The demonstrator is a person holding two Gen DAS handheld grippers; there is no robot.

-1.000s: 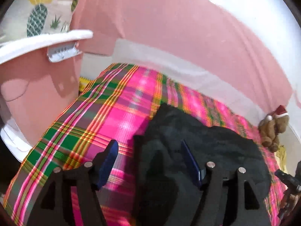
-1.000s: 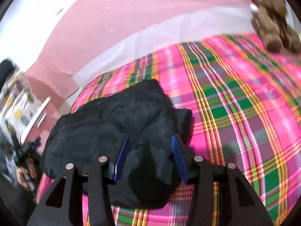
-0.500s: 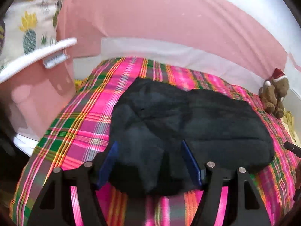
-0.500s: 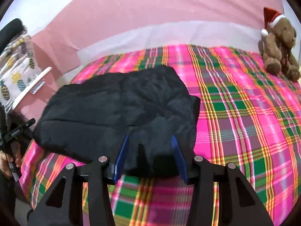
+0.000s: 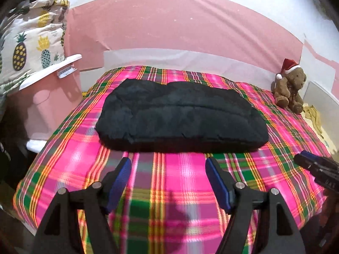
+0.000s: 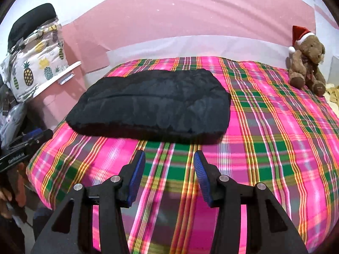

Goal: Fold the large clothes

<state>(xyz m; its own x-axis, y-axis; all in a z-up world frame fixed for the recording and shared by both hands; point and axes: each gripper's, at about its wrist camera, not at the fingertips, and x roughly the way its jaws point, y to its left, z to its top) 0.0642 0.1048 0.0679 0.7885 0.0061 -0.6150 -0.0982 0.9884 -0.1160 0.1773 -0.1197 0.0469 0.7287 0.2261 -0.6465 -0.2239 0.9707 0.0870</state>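
The black garment [image 5: 180, 116] is the landmark here: a thick, fuzzy bundle folded into a long rectangle, lying on the pink plaid bedspread [image 5: 180, 180] toward the headboard side.

Left of the garment, past the edge of the bed, stands a pink container [image 5: 48, 97] with a white lid, and a pineapple-print bag [image 5: 31, 48] sits on top of it.

In front of the garment's near edge, the left gripper [image 5: 168, 169] hovers over bare plaid, jaws spread wide and holding nothing, its blue pads [image 5: 120, 177] just short of the cloth. To the right of that, also in front of the near edge and toward the garment's right end, the right gripper [image 6: 169, 165] hangs likewise parted and empty, its opening somewhat narrower.

Right of the garment, well apart from it near the far corner of the bed, a teddy bear [image 6: 307, 61] in a Santa hat sits upright.

The garment looks soft, plush and bulky, probably light for its size but floppy, so it should sag and unfold if lifted from one point. Its pile ought to give the pads good friction, so slipping seems unlikely. The best holds appear to be the two near corners, one per gripper, pinching through all layers together so the fold stays stacked.
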